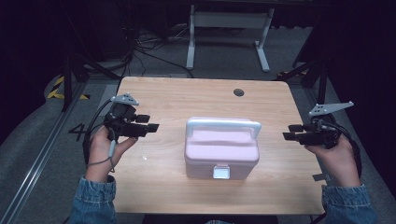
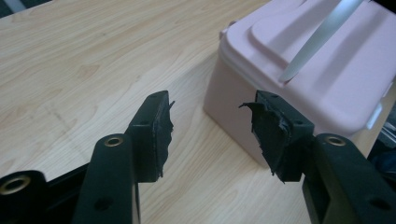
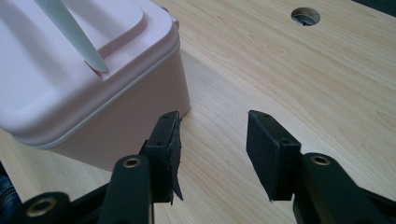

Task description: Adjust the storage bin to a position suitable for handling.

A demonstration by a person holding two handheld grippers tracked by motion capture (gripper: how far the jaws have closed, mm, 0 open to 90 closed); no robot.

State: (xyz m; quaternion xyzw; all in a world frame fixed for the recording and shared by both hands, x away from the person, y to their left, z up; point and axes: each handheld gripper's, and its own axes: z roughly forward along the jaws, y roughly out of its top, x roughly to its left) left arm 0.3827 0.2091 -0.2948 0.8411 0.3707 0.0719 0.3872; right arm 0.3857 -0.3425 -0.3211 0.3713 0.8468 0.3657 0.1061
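A pink lidded box (image 1: 221, 150) with a white carry handle (image 1: 223, 124) raised upright and a white front latch (image 1: 221, 172) stands mid-table. My left gripper (image 1: 150, 123) hovers to the box's left, open and empty, pointing at it. In the left gripper view its gripper (image 2: 210, 130) faces the box's (image 2: 303, 79) side wall. My right gripper (image 1: 290, 131) is held off the box's right side, open and empty. In the right gripper view that gripper (image 3: 212, 149) aims just past the box's (image 3: 70, 84) corner.
The wooden table (image 1: 177, 98) has a round cable hole (image 1: 238, 92) at the back centre. The same hole (image 3: 305, 16) appears in the right gripper view. A white desk frame (image 1: 229, 28) and cables lie on the floor beyond the table.
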